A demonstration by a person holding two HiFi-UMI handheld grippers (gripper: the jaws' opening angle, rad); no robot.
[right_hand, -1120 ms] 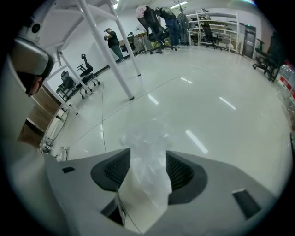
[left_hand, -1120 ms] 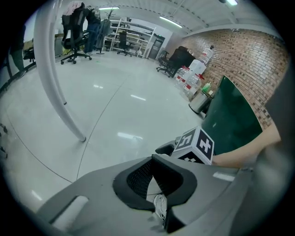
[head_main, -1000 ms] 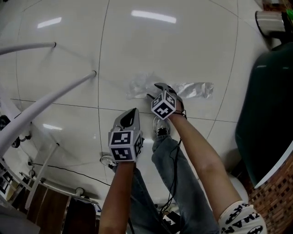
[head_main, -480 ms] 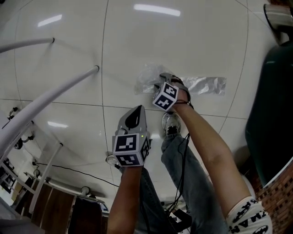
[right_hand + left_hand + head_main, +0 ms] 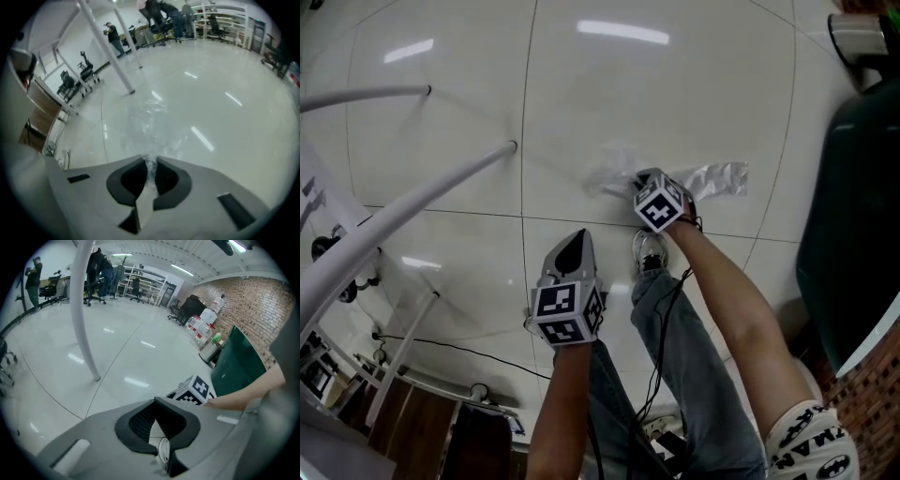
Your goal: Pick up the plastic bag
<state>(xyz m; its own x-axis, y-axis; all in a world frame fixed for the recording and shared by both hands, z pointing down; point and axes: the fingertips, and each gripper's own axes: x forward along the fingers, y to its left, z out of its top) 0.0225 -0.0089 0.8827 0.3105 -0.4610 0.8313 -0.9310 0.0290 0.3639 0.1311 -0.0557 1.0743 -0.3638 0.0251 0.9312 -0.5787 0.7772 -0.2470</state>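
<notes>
**Pole** (image 5: 412, 202): white tube, smooth and round, slanting across the left of the head view. Not involved.

**Floor** (image 5: 675, 84): large glossy white tiles with thin dark joints, hard and flat.

**Left gripper** (image 5: 574, 242): grey shell with black ribbed pads. Its own view shows the left gripper (image 5: 155, 401) clenched tip to tip on nothing. It is the farther of the two from the bag, which lies ahead of it and to its right.

**Shoe** (image 5: 649, 251): the person's, planted between the two grippers.

**Plastic bag** (image 5: 717, 178): thin clear film, crinkled and limp, lying flat on the floor. Its long axis runs left to right across the head view.

**Right gripper** (image 5: 639, 180): pointed steeply down on the bag's left-hand part. Its jaws have just been closing. In its own view the right gripper (image 5: 150, 161) is grasping a gathered ridge of the bag's film (image 5: 147, 122), and the rest of the bag fans out ahead. A straight upward lift looks like the next call, and the slack film may slip.

**Green panel** (image 5: 853, 206): dark, rigid and smooth-faced, at the far right.
</notes>
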